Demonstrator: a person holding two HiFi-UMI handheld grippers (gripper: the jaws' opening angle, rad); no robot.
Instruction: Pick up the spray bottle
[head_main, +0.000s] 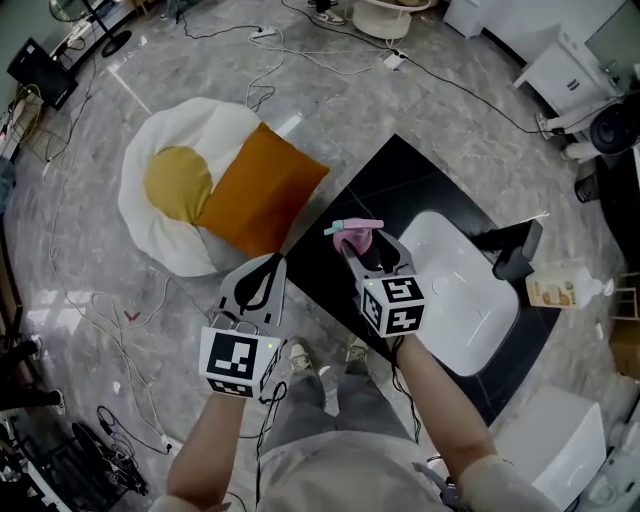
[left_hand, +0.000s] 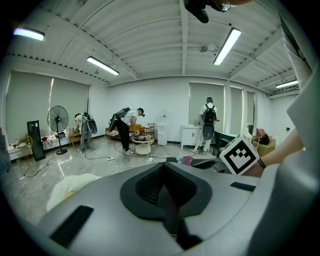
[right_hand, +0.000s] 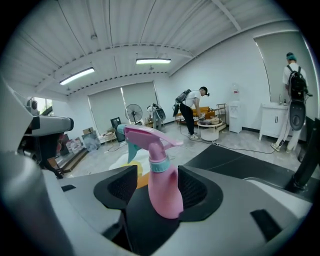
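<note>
A pink spray bottle with a teal collar and nozzle stands upright between my right gripper's black pads, which press on its body. In the head view the spray bottle shows as a pink head at the tip of my right gripper, held above the near-left edge of a black table. My left gripper hangs over the floor left of the table, its jaws closed together with nothing between them. Its own view shows the left gripper with the pads meeting.
A white tray lies on the black table, with a black stand and a cream bottle to its right. An egg-shaped cushion and an orange pillow lie on the floor at left. Cables cross the floor. People stand far off.
</note>
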